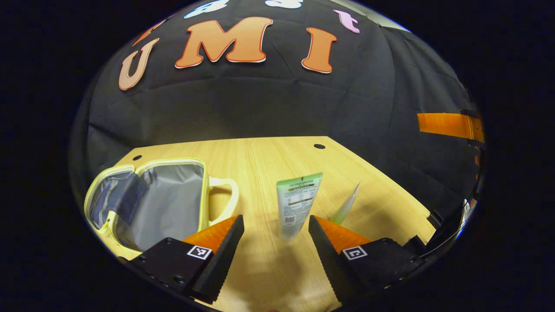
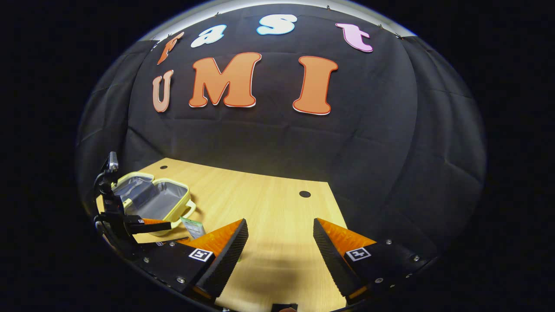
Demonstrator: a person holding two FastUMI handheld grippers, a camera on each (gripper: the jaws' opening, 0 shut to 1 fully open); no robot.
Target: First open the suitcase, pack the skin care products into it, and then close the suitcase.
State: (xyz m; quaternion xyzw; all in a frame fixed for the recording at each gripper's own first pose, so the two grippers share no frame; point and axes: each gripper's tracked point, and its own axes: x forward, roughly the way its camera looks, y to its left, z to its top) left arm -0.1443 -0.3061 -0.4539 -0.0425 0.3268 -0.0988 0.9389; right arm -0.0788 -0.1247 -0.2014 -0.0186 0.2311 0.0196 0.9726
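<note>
Surface (image 1: pixel 269 164): pale wood-grain top with dark round holes near its far edge, running back to the black cloth wall; in the right gripper view the same top (image 2: pixel 260 195) spreads ahead of the right tool.
Suitcase (image 1: pixel 147 203): small pale-yellow case lying open on the surface, far left in the left gripper view; grey lining exposed, lid folded back, a looped handle (image 1: pixel 227 197) on the side nearest the tubes. In the right gripper view it sits at the left (image 2: pixel 151 199), well apart from the right tool.
Left tool (image 1: pixel 275 229): fingers spread wide, holding nothing, hanging over the surface with the upright tube between and just beyond the tips. In the right gripper view it shows at the far left (image 2: pixel 160 226), in front of the suitcase.
Right tool (image 2: pixel 280 234): fingers spread wide, nothing between them, bare surface beneath.
Green-topped tube (image 1: pixel 297 206): white skin care tube standing on the surface, right of the suitcase handle; contact with the left tool's fingers cannot be told.
Second tube (image 1: pixel 345 206): pale, slimmer, leaning just right of the first, partly behind the left tool's right finger.
</note>
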